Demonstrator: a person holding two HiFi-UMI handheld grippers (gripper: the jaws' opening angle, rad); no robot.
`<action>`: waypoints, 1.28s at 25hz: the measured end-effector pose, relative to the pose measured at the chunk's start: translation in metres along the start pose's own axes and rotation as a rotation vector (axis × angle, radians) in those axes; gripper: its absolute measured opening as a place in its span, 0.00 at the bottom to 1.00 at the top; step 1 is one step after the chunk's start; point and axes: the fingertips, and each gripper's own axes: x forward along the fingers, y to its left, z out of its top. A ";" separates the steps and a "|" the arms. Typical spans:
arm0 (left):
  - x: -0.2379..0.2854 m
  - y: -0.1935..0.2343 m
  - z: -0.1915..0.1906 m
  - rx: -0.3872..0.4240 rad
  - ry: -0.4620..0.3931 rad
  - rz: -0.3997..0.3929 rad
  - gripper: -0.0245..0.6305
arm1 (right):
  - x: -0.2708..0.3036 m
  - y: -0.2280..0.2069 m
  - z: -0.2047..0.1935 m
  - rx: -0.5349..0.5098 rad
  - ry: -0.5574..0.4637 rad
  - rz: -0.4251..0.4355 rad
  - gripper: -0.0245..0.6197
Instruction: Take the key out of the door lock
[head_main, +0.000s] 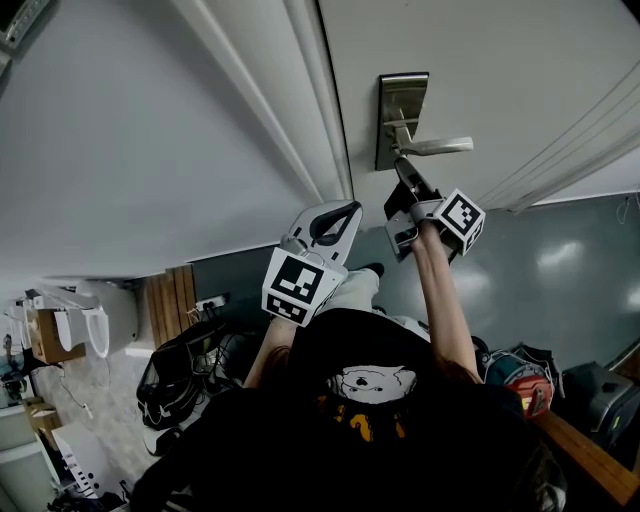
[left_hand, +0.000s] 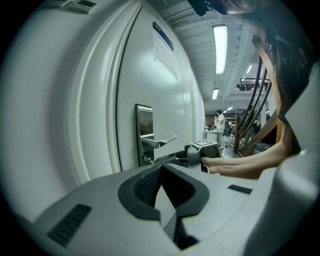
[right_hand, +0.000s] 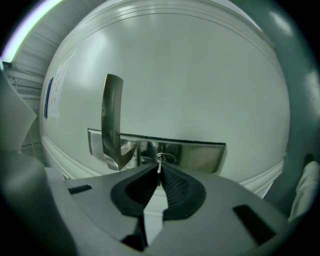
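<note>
1. Only the right gripper view shows the key (right_hand: 159, 161). It is a thin metal stem standing out of the keyhole in the steel lock plate (right_hand: 200, 156), just right of the lever handle (right_hand: 112, 120).
2. In the head view the key cannot be made out. The tips of the right tool (head_main: 400, 166) cover that spot on the lock plate (head_main: 392, 100), just under the lever handle (head_main: 440, 146).
3. The left gripper view gives a side look. It shows the white door (left_hand: 100, 100), the lock plate (left_hand: 144, 125) seen nearly edge-on and the lever handle (left_hand: 161, 142) jutting out. The right tool (left_hand: 156, 160) reaches in to the plate, with the person's hand (left_hand: 222, 165) behind it.
4. The right forearm (head_main: 445, 300) is stretched forward toward the door (head_main: 500, 60). It aims the right tool at the lock, with the marker cube (head_main: 460, 220) at its rear.
5. The left tool (head_main: 345, 212) is held lower and nearer the body, apart from the door and to the left of the right one. Its marker cube (head_main: 298, 285) faces the head camera.
6. The jaws of the right tool (right_hand: 159, 171) are clamped on the key. The ribbed pads pinch its outer end while its stem sits in the lock.
7. The jaws of the left tool (left_hand: 160, 170) are pressed together with nothing between them, and they touch nothing.
</note>
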 end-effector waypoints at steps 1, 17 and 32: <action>0.000 0.000 -0.001 0.000 0.003 0.002 0.04 | -0.003 0.000 -0.001 0.005 -0.001 0.003 0.07; -0.008 -0.010 -0.004 0.010 0.012 0.028 0.05 | -0.035 0.003 -0.008 -0.035 0.030 0.006 0.07; -0.026 -0.058 -0.007 -0.008 0.005 0.023 0.05 | -0.110 0.016 -0.024 -0.139 0.085 -0.017 0.07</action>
